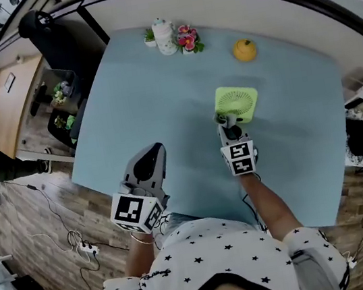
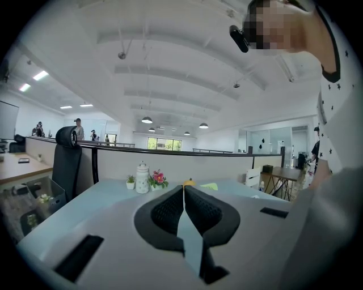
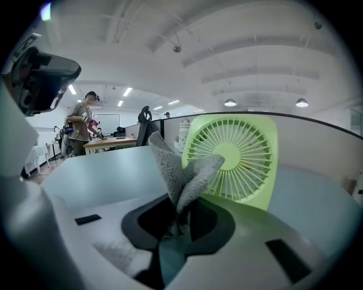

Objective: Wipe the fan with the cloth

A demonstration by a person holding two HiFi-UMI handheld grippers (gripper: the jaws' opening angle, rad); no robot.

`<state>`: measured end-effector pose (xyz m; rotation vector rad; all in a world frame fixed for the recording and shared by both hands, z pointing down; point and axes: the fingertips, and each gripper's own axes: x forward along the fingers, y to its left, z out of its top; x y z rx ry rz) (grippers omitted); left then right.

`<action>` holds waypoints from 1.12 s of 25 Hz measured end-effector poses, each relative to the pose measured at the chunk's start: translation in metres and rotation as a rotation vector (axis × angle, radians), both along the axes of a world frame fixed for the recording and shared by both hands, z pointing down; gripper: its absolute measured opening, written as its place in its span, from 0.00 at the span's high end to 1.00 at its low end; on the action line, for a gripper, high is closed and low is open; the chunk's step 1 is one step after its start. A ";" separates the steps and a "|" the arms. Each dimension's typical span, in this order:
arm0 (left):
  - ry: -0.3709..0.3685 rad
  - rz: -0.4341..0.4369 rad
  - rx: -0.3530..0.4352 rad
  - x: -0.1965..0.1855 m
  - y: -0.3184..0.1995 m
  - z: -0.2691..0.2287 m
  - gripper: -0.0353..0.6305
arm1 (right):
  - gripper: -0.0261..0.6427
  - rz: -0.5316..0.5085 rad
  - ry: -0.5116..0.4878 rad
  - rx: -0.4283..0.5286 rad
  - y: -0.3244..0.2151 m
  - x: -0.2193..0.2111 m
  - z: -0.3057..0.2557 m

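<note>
A small lime-green square fan [image 1: 236, 103] stands upright on the pale blue table [image 1: 161, 103]; its round grille [image 3: 233, 158] fills the right gripper view. My right gripper [image 1: 227, 125] sits just in front of it, shut on a grey cloth [image 3: 180, 171] that sticks up from the jaws, its folds close to the grille's left side. Whether cloth and grille touch I cannot tell. My left gripper [image 1: 149, 163] hovers over the near left part of the table, jaws pressed together with nothing between them [image 2: 183, 192].
At the table's far edge stand a white jar [image 1: 164, 36], a small potted plant [image 1: 149, 38], pink flowers [image 1: 186, 39] and an orange fruit-like object [image 1: 244, 49]. A black office chair [image 1: 48, 39] and desks lie left of the table. Cables run over the wooden floor [image 1: 57, 222].
</note>
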<state>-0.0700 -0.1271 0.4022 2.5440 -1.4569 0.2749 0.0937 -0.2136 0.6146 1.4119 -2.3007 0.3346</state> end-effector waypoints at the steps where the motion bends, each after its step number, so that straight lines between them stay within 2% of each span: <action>1: 0.003 0.000 0.000 0.000 0.000 0.000 0.90 | 0.89 0.011 0.001 0.006 -0.001 0.004 0.001; 17: 0.007 0.040 -0.005 0.021 0.000 0.000 0.90 | 0.89 0.220 -0.004 -0.002 0.003 0.093 -0.002; 22: 0.009 0.051 0.002 0.032 0.003 -0.001 0.90 | 0.89 0.236 -0.008 -0.001 0.006 0.107 -0.002; 28: 0.004 0.042 0.008 0.037 0.008 -0.002 0.90 | 0.89 0.253 -0.111 0.052 0.006 0.108 -0.029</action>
